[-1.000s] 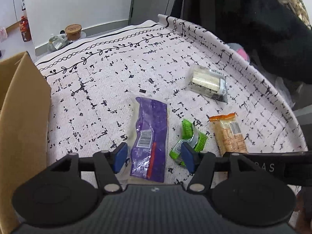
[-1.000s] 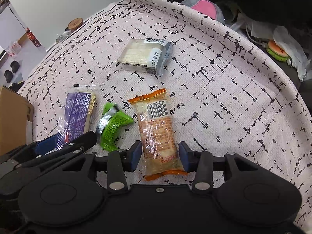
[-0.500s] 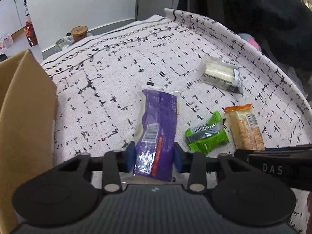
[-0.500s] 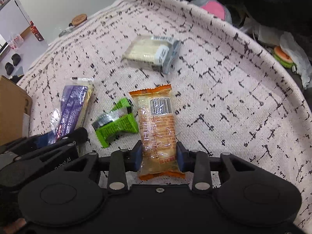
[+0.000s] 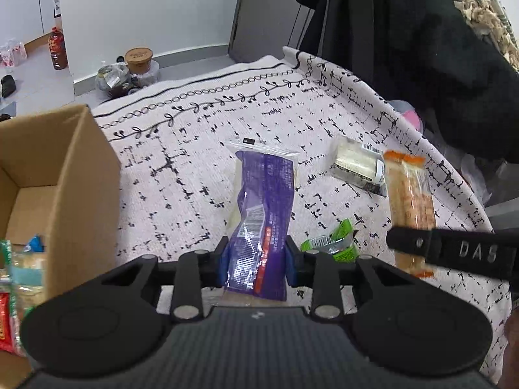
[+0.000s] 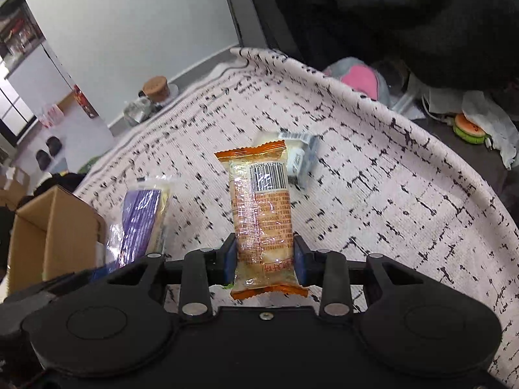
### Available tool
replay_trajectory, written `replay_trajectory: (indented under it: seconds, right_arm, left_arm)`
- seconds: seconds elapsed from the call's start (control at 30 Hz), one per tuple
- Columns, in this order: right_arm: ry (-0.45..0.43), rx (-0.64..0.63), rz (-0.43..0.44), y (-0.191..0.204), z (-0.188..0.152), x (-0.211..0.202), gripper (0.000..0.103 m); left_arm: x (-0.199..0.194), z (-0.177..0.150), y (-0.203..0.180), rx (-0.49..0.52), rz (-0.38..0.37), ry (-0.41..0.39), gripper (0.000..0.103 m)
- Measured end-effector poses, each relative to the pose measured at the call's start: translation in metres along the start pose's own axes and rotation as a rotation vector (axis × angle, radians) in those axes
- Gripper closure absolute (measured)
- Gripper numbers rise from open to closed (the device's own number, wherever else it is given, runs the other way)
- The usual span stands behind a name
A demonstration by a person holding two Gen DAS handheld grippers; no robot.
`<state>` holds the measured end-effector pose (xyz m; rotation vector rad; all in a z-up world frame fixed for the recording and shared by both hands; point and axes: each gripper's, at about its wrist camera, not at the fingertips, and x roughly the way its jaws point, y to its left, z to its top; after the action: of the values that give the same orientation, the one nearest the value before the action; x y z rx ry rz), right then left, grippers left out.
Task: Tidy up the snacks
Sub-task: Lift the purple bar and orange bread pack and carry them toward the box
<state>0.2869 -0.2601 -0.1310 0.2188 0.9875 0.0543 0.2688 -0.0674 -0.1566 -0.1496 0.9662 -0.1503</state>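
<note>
— Two tools, two packets? What can't you make out?

— Both are gripping. The left tool has just closed its blue pads on the lower part of the purple snack packet; the packet's bottom end is hidden behind the tool body. The right tool has likewise just closed on the orange-ended cracker packet, barcode facing the camera, its lower seal sticking out below the pads. The print on both wrappers is too small to read.

— And where do the packets sit relative to the tools?

— Each stands up between its pads, clear of the patterned cloth on the surface.

— What's left lying there?

— One green wrapper, just right of the left tool, partly covered by it. One clear pack of pale wafers farther back, partly behind the cracker packet.

— The box?

— One cardboard box at the left, cut off by the frame edge, with several snacks inside; I can't count them.
</note>
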Motion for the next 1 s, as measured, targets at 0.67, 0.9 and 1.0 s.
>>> replay_trajectory:
  seconds: [0.67,0.9,1.0]
  right_arm:
    - [-0.103,-0.004,0.191,0.038,0.004,-0.025,0.069]
    - [-0.102,-0.012,0.219,0.053,0.003,-0.029,0.069]
    - [-0.102,-0.011,0.230,0.060,0.003,-0.030,0.069]
  left_arm:
    - [-0.071,0.014,0.027,-0.068,0.027,-0.101,0.072]
    - [-0.088,0.017,0.042,-0.105,0.050,-0.131,0.072]
    - [-0.095,0.018,0.051,-0.119,0.063,-0.142,0.072]
